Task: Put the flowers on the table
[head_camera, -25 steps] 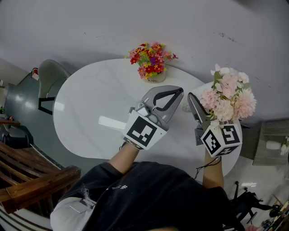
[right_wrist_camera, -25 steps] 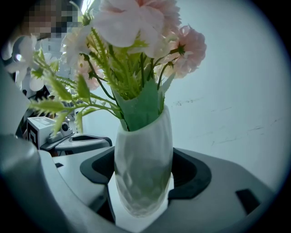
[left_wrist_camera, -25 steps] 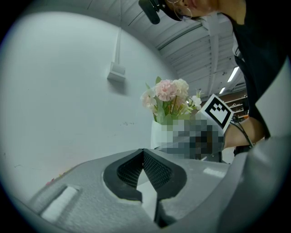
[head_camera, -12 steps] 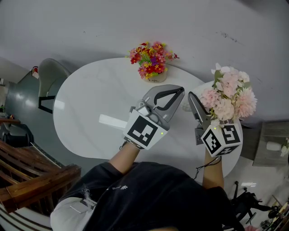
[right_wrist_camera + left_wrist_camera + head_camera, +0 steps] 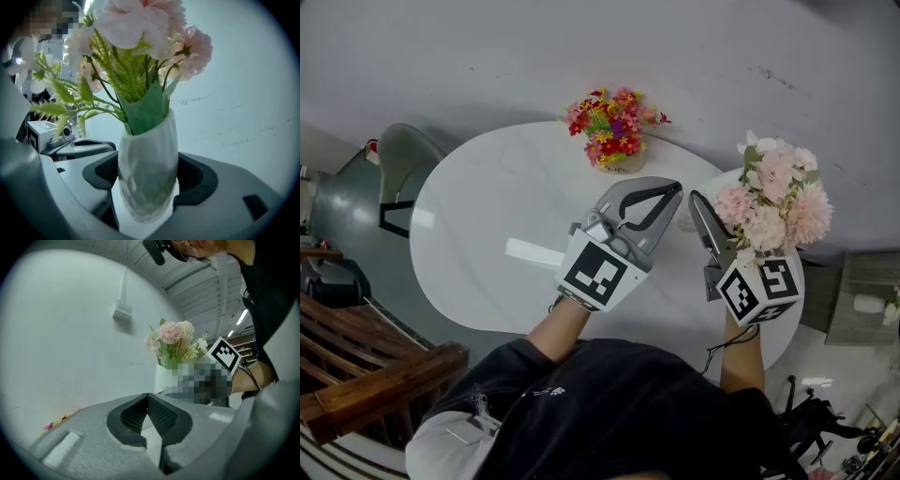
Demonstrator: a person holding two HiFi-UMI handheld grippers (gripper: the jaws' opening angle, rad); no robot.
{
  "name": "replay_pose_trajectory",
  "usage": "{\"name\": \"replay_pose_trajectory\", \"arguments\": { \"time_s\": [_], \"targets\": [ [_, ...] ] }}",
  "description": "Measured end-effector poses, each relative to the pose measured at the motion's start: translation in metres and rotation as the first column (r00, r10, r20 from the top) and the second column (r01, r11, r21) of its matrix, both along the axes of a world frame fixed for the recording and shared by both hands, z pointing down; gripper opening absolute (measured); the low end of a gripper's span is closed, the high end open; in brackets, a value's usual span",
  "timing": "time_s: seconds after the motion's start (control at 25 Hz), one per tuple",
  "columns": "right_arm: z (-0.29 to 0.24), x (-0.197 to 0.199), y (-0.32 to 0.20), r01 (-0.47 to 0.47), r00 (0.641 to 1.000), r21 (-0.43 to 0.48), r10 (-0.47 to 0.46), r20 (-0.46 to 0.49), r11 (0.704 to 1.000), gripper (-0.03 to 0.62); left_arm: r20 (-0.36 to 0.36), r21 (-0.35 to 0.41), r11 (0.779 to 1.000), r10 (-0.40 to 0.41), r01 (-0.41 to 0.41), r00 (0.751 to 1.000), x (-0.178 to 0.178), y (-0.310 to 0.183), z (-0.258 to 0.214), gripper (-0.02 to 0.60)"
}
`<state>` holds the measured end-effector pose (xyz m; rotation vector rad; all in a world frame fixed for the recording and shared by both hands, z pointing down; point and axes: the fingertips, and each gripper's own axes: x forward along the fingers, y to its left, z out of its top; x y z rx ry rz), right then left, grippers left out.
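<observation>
**While the vase sits in the right claw, the table waits below**

Since the flowers (image 5: 773, 197) are pink blooms standing in a white vase (image 5: 147, 159), the vase is what gets carried. It stands upright between the jaws of the right gripper (image 5: 722, 225), which are spread wide and press its lower body from both sides. In the head view the bunch hangs over the right end of the white table (image 5: 487, 216); whether the base touches the top I cannot tell.

To set it down well, I judge the vase should stay upright and go down onto bare tabletop inside the edge, with the jaws spreading only once the base sits flat.

Beside it, the left gripper (image 5: 148, 399) has its jaws closed together on nothing. A small, bright bouquet (image 5: 614, 127) stands at the far edge, well apart.
</observation>
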<state>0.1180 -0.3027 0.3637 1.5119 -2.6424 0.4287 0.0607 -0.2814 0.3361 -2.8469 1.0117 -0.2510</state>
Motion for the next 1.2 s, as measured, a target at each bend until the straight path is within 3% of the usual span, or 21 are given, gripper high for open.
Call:
{"name": "replay_pose_trajectory", "arguments": {
  "time_s": [1.2],
  "targets": [
    [0.0011,0.0007,0.0003,-0.005,1.0,-0.007,0.005,0.001,1.0,0.364,0.007,0.004,1.0,-0.01,0.01,1.0,-0.0011,0.0008,-0.0014,-0.002]
  ]
}}
